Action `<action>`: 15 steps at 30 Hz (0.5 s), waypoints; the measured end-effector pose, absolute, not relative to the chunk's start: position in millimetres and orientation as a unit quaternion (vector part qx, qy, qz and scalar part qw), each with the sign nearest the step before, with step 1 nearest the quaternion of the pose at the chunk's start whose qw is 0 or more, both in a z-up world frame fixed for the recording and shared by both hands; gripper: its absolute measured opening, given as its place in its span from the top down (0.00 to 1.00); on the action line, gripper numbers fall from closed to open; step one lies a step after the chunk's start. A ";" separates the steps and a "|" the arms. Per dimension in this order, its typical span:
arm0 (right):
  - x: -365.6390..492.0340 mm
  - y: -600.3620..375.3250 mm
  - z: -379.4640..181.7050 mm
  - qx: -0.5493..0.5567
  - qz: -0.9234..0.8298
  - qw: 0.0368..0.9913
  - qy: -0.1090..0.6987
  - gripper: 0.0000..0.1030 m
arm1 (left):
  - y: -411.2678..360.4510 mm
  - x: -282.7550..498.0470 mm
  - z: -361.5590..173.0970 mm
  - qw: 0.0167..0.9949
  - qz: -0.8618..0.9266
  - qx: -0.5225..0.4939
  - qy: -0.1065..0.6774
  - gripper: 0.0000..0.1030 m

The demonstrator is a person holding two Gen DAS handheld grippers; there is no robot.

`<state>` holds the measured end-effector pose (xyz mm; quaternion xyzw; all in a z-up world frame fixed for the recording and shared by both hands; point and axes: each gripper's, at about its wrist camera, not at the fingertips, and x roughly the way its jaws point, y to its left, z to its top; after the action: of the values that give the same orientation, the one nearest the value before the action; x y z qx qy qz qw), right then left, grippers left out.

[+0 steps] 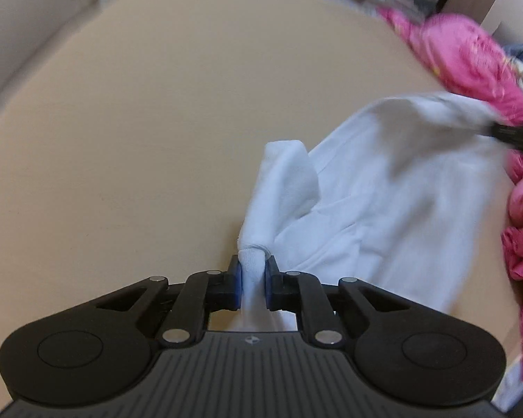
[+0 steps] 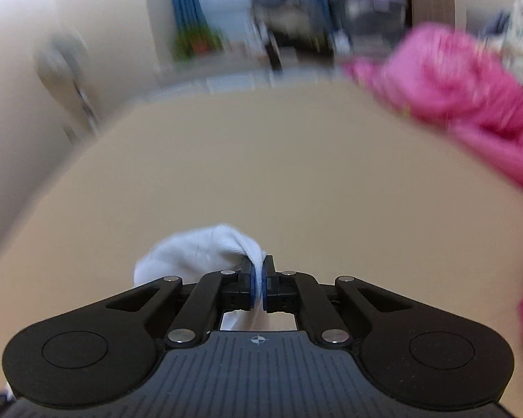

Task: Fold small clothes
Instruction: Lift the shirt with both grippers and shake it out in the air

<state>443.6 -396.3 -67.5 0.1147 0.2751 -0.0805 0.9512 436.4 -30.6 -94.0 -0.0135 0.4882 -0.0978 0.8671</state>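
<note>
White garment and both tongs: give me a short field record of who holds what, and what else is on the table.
garment: white garment, spread partly over the beige table
left tongs: left tongs shut on a bunched edge of the garment
right tongs: right tongs shut on another pinch of white cloth
other clothes: pink clothes heaped at the right side of the table
image quality: right wrist view blurred

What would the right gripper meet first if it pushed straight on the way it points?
Probably the bare table. The right gripper, shut on the white garment, aims slightly down at it; the pink clothes lie off to the right.
</note>
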 end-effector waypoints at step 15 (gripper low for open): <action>56.4 -381.9 184.6 0.028 0.027 0.997 -0.061 0.97 | 68.0 153.4 211.6 0.995 -0.028 0.031 0.085 0.87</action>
<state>56.4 -381.9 184.6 0.0282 -0.0612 0.0269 0.9974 153.4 68.0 211.6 0.0315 0.0855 -0.0278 0.9955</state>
